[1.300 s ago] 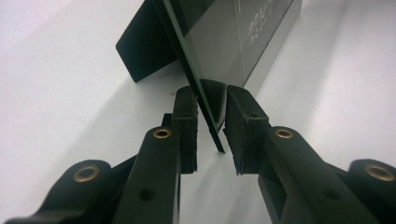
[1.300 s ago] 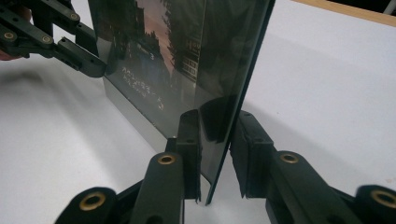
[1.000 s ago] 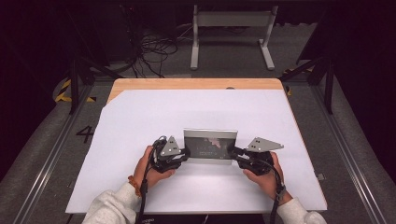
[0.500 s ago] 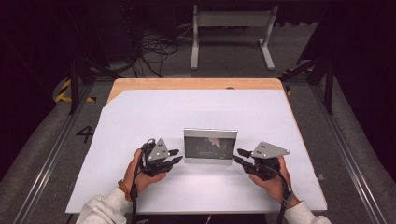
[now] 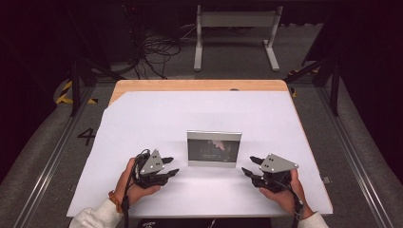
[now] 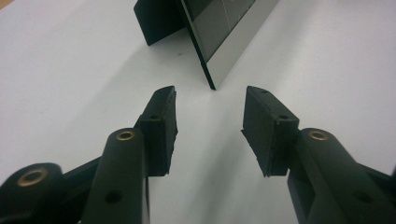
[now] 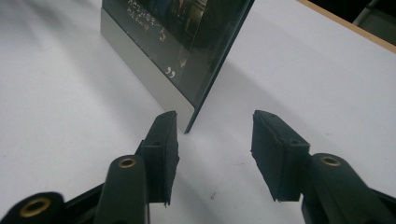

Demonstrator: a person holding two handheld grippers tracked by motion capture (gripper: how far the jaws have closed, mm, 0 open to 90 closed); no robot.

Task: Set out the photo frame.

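on the left of the high view, the left gripper [image 5: 172, 166] rests on the white surface [image 5: 157, 118] in the person's left hand [image 5: 135, 187], pointing toward the middle. its fingers [image 6: 161, 126] are spread with only bare surface between them, having just been opening. in the left gripper view the near bottom corner of the picture frame [image 6: 219, 32] stands a little ahead of the gap, apart from both fingers, and its dark back stand rests on the surface behind it.

at the middle of the surface the picture frame [image 5: 214, 148] stands upright, its dark glass and silver border facing the person, between the two grippers and touching neither.

on the right, the right gripper [image 5: 251, 166] lies in the right hand [image 5: 285, 194], pointing inward at the frame. its fingers [image 7: 163, 149] are also spread, pinching nothing, and have just been opening. the right gripper view shows the frame's [image 7: 177, 51] lower corner just beyond the fingertips, with faint pale writing on the glass.
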